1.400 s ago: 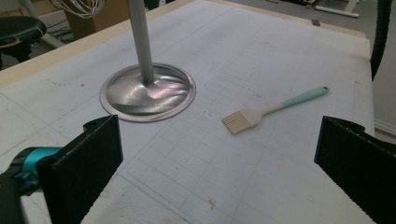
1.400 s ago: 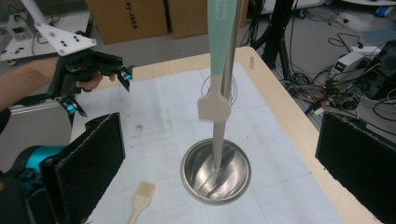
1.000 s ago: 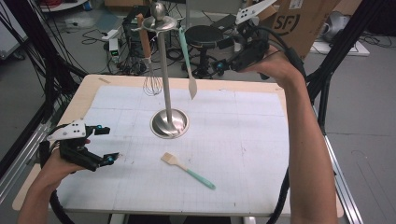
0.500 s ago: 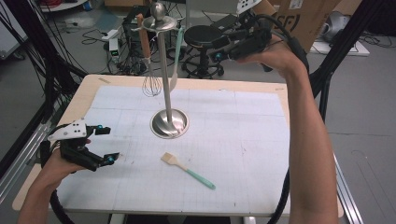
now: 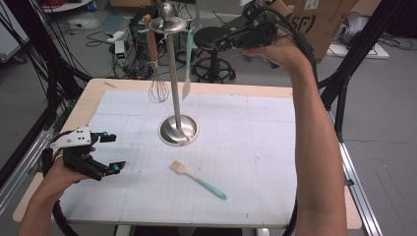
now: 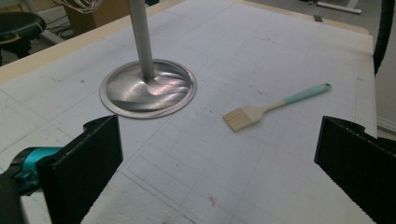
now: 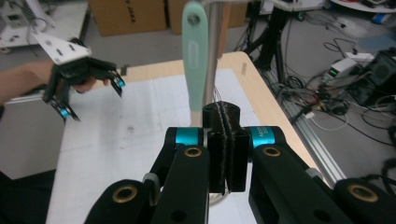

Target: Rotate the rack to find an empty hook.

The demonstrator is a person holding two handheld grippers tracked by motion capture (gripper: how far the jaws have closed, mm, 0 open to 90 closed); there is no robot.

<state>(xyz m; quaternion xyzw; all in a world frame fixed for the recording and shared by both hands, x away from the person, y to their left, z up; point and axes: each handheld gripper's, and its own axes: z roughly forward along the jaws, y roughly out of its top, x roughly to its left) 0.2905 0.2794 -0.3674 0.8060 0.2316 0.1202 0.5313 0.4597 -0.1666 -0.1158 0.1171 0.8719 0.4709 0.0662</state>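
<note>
Right claw raised, jaws just closed together, nothing between them (spatula now hangs on stand, released). Left claw wide open, empty, low over surface; brush next.

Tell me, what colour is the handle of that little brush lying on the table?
Mint green, on the brush; clearest in the left gripper view.

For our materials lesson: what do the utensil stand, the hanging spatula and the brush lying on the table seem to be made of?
Utensil stand: probably brushed steel; its base mirrors light in soft streaks.
Hanging spatula: likely silicone or plastic; matte mint handle with an embossed oval, pale blade.
Brush: probably the same; mint handle, cream ribbed bristles with no shine.
</note>
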